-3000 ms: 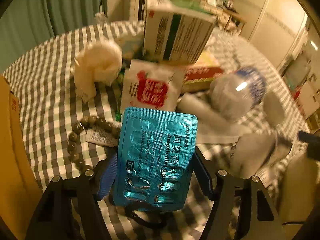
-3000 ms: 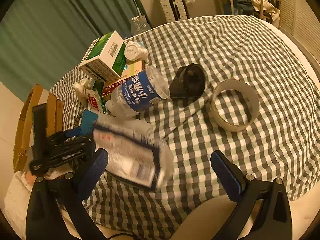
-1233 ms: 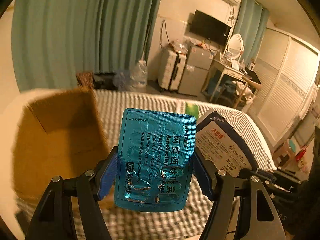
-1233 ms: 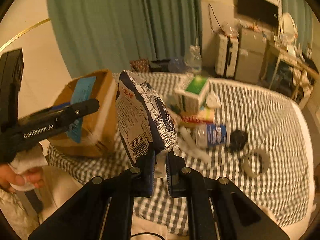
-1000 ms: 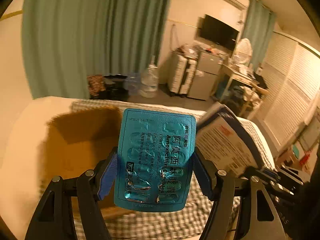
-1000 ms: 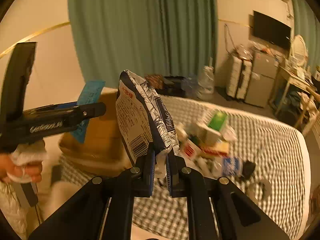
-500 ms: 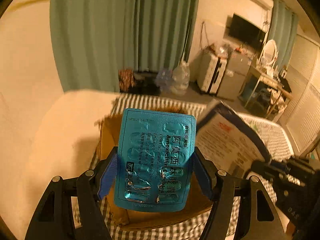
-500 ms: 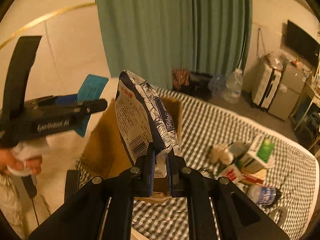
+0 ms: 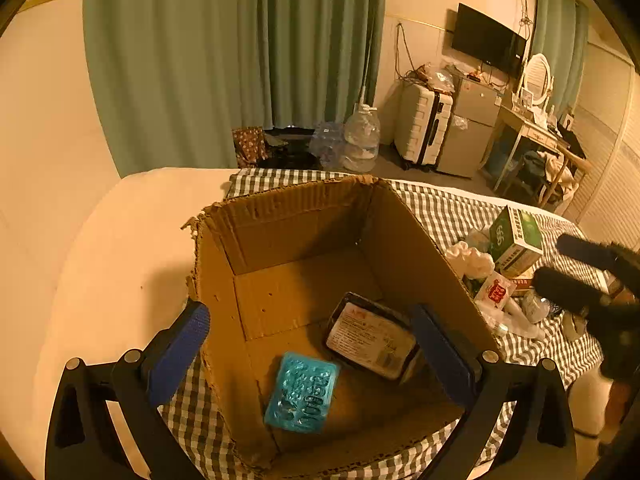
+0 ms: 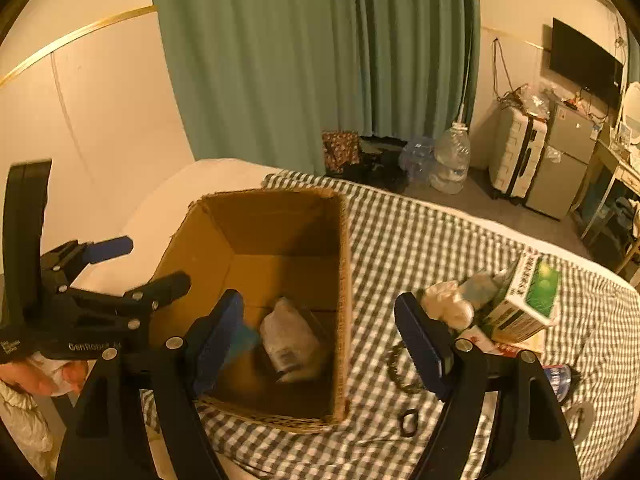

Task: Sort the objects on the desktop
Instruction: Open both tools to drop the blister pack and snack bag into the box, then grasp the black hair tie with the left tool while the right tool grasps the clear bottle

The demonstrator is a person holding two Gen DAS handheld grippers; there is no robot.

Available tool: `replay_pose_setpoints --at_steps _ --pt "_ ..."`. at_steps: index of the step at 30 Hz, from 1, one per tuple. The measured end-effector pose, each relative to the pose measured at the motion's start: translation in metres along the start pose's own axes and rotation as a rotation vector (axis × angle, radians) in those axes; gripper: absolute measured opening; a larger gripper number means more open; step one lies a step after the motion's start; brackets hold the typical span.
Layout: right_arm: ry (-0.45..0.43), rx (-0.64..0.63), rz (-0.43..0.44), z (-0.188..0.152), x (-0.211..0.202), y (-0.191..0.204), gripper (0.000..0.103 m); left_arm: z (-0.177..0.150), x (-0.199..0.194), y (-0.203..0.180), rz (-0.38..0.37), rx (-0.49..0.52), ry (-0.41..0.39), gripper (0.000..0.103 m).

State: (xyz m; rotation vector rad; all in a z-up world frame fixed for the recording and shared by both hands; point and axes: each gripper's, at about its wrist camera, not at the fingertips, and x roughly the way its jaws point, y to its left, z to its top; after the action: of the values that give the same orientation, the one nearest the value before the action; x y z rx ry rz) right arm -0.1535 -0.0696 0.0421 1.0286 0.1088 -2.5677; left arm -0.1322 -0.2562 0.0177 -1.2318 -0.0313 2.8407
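An open cardboard box (image 9: 412,240) stands on the checked cloth. A blue blister pack (image 9: 302,392) lies flat on its floor. Beside it lies a dark packet with a white label (image 9: 370,338). My left gripper (image 9: 310,354) hangs over the box, its jaws opening wide with nothing between the pads. In the right wrist view my right gripper (image 10: 320,340) hovers above the box (image 10: 280,276), jaws opening and free of the blurred packet (image 10: 288,334) below. The left gripper (image 10: 148,264) shows at the left there.
Right of the box lie a green-and-white carton (image 9: 516,240), a white cloth ball (image 9: 468,260), a red sachet (image 9: 496,292), a bead bracelet (image 10: 396,364) and a water bottle (image 10: 558,376). A person's hand (image 10: 36,376) holds the left tool.
Both grippers moved over the box and opened. The blister pack left the left jaws and the packet left the right jaws; both now lie inside the box.
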Motion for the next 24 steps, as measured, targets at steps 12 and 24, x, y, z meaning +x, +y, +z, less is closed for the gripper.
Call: replay_pose_setpoints --at_steps 12,24 --pt "-0.054 0.117 -0.171 -0.033 -0.093 -0.132 0.078 -0.016 -0.03 -0.101 -0.149 0.121 -0.014 0.103" --pt "-0.014 0.227 -0.226 -0.127 -0.075 -0.236 0.088 -0.092 0.033 -0.257 -0.134 0.184 0.05 0.103"
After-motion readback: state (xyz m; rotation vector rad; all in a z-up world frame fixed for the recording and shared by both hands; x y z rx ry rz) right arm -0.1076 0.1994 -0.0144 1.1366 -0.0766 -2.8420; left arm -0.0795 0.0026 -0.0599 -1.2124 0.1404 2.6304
